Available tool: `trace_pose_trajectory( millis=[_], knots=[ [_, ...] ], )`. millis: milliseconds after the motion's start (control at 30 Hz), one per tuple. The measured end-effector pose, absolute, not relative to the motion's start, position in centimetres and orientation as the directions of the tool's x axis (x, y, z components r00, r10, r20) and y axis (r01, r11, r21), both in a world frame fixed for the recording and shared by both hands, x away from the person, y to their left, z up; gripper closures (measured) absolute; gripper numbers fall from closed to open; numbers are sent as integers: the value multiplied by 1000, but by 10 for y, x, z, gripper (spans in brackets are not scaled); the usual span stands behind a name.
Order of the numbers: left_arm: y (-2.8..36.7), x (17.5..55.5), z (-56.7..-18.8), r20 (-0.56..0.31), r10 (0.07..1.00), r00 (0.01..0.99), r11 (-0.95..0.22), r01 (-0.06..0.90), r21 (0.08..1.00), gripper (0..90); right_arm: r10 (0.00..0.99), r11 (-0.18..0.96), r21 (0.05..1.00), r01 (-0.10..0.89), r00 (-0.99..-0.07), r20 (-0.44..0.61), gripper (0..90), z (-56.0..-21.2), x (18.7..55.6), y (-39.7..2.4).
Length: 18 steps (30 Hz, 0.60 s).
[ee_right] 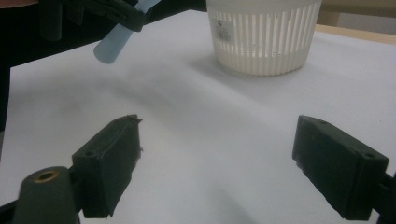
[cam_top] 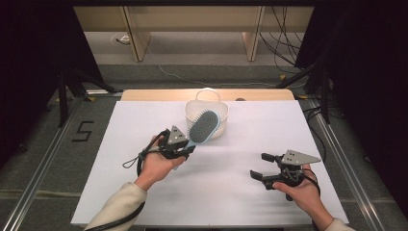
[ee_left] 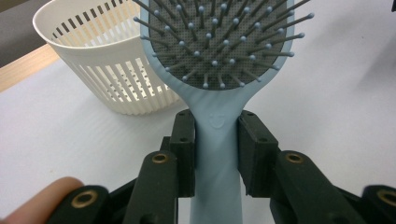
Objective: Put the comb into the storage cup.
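Observation:
My left gripper (cam_top: 186, 144) (ee_left: 215, 140) is shut on the handle of a light blue hairbrush (cam_top: 203, 127) (ee_left: 219, 60). The brush's grey bristled head is raised over the near rim of a white slatted basket (cam_top: 195, 110) (ee_left: 93, 51) (ee_right: 264, 35). Both pads (ee_left: 184, 149) press the handle just below the head. The handle's end (ee_right: 112, 46) sticks out below the jaws in the right gripper view. My right gripper (cam_top: 262, 166) (ee_right: 217, 163) rests low over the white table at the right, open, with nothing between its jaws.
A white sheet (cam_top: 231, 192) covers the table top, with a wooden strip (cam_top: 144, 95) along its far edge. The basket stands at the far middle. Cables (cam_top: 284, 43) and table legs lie on the floor behind.

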<state>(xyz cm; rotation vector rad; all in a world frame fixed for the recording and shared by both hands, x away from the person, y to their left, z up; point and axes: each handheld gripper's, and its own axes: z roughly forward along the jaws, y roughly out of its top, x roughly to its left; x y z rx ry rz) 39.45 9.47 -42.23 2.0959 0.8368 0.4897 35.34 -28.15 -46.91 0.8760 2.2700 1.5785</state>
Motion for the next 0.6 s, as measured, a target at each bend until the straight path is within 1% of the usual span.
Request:
trace_pose_trajectory(
  millis=[600],
  knots=[
    [97,395,-421,55,725,686,-425,384,819,696,598,231,911,341,-789,144,162,-470,354,-281]
  ],
)
